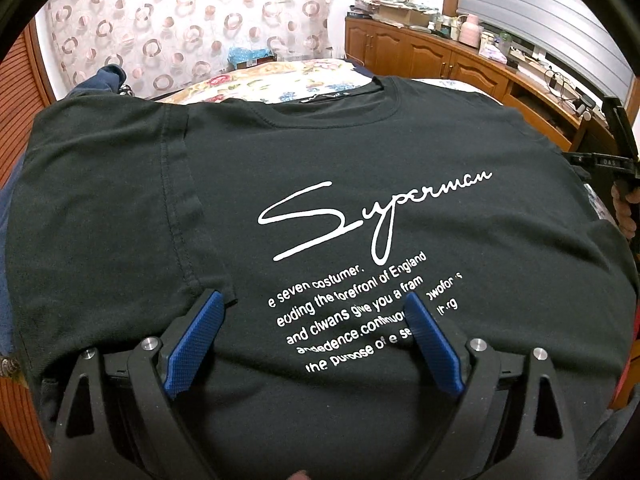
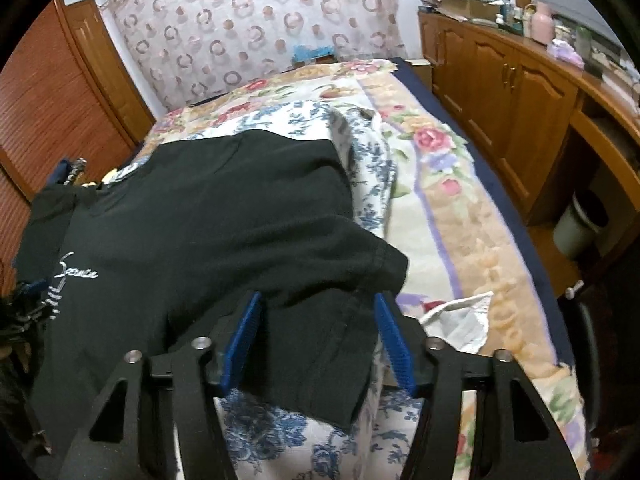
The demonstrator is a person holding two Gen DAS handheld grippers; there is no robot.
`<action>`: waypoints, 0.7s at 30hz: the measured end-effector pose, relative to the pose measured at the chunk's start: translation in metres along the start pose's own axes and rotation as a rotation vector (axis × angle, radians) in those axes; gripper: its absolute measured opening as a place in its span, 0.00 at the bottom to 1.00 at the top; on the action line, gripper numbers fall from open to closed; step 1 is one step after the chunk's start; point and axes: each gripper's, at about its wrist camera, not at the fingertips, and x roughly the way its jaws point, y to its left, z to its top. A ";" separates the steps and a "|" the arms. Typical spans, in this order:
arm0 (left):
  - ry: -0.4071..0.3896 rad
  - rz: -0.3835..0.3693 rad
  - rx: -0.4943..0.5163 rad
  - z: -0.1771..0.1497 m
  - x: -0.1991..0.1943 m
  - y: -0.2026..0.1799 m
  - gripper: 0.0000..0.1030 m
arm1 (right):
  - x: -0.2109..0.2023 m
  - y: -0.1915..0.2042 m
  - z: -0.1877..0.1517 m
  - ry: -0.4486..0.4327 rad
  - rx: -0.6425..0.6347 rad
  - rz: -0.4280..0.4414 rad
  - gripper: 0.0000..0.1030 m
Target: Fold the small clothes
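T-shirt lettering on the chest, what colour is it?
White print on the black cotton T-shirt, clearest in the left wrist view.

T-shirt (image 2: 208, 216) spread on the bed (image 2: 460, 208), cabinets (image 2: 500, 92) along the bed's right edge, curtain (image 2: 248, 20) behind its far edge

floral bedspread (image 2: 460, 216) | wooden cabinets (image 2: 500, 80) | circle-patterned curtain (image 1: 180, 20) | pink bottle (image 1: 471, 30)
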 end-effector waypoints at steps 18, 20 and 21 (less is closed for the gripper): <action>0.000 -0.002 -0.001 0.000 0.000 0.000 0.90 | -0.029 0.037 -0.004 -0.179 -0.232 -0.152 0.04; 0.000 -0.001 0.000 0.000 0.000 0.000 0.90 | -0.032 0.049 -0.005 -0.197 -0.263 -0.143 0.04; 0.000 -0.001 0.000 0.000 0.000 0.000 0.90 | -0.032 0.055 -0.008 -0.201 -0.279 -0.134 0.04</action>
